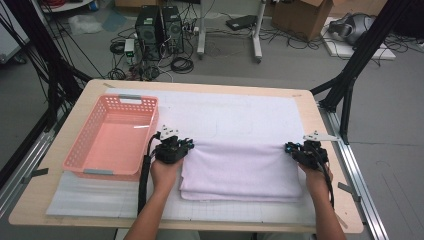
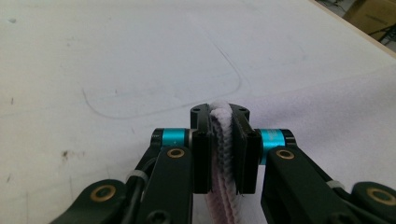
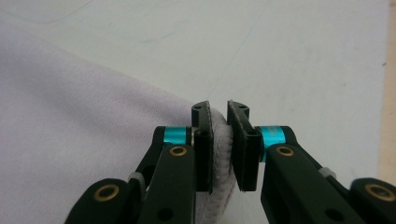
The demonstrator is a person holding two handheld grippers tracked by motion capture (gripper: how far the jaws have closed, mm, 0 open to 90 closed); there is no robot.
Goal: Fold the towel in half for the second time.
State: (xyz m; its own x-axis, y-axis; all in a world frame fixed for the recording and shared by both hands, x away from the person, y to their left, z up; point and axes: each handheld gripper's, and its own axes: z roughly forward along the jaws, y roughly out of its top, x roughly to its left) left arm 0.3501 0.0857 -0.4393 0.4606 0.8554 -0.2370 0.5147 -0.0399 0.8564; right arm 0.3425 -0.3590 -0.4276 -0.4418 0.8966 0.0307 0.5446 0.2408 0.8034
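Grey floor strewn with cables; two black computer towers at eleven o'clock, a cardboard box at one, beyond the wooden counter.

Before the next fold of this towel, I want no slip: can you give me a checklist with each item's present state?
1. Left gripper clamps the far left corner of the folded white terry towel: ok, cloth pinched between the pads.
2. Right gripper clamps the far right corner: ok, cloth sits between the jaws.
3. Both grips on the same far edge: ok.
4. All layers caught in each grip: cannot tell.
5. Pink perforated plastic basket apart from the towel: ok, it stands to the left.
6. White mat beyond the towel free for the fold: ok.
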